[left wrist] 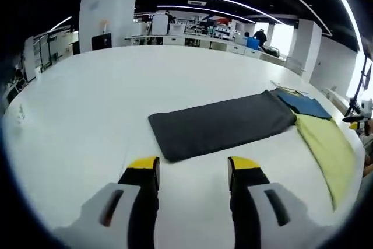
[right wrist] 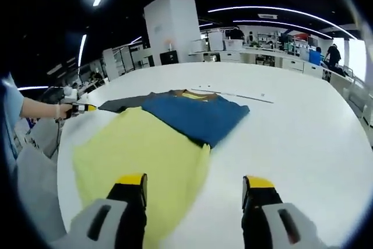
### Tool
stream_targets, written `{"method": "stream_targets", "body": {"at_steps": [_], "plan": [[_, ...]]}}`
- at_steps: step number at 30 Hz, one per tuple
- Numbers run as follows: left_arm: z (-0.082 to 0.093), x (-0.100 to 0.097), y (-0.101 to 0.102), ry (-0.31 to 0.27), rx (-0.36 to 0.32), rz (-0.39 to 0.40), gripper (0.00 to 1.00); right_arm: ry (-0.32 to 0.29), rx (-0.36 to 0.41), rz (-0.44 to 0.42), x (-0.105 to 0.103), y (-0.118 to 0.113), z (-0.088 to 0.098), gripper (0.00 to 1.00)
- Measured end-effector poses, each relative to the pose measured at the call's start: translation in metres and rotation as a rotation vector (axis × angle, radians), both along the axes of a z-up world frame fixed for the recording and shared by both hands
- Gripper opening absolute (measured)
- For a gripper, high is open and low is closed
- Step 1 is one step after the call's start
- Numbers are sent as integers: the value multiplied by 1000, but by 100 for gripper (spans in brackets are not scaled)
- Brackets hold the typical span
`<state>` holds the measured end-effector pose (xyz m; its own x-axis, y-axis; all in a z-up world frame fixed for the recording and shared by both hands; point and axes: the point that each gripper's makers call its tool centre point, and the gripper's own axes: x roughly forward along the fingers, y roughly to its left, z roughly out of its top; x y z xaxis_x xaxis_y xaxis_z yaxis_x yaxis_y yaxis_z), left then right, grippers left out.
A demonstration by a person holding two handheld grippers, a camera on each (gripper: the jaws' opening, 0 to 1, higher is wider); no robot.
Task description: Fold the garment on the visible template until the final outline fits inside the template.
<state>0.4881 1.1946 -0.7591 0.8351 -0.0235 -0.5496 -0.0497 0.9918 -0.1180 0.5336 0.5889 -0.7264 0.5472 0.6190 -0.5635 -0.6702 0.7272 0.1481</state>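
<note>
A dark grey rectangular cloth (left wrist: 221, 123) lies flat on the white table (left wrist: 105, 103). Beyond it lie a blue garment (left wrist: 303, 104) and a yellow garment (left wrist: 329, 147), the blue one overlapping the yellow. My left gripper (left wrist: 193, 168) hovers just short of the grey cloth's near edge, open and holding nothing. In the right gripper view the yellow garment (right wrist: 140, 150) spreads in front, with the blue garment (right wrist: 195, 115) on its far part and the grey cloth (right wrist: 119, 104) behind. My right gripper (right wrist: 194, 183) stands open over the yellow garment's near edge, holding nothing.
A person's hand (right wrist: 58, 109) holds the left gripper (right wrist: 78, 109) at the table's left edge. A thin marked line (right wrist: 233, 94) runs across the table behind the garments. Desks, a white pillar (right wrist: 175, 27) and people stand far off.
</note>
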Motion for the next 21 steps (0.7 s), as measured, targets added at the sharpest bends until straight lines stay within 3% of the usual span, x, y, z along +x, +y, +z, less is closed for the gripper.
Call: {"method": "stream_targets", "body": {"at_steps": [4,10,15,21], "plan": [[-8,3,5,31,-11,42,36,-4,-5,0,-1,-2,0,63],[-6,7,5,20,-26,73,30,6,-15,-11,-4,-6,-3,60],[-6,8,16,33,-30,154,14,14,-6,-19,-5,-6,-6,58],[-7,9,18,53,-16,133,7,24,7,-23,-8,-4,-11,55]]}}
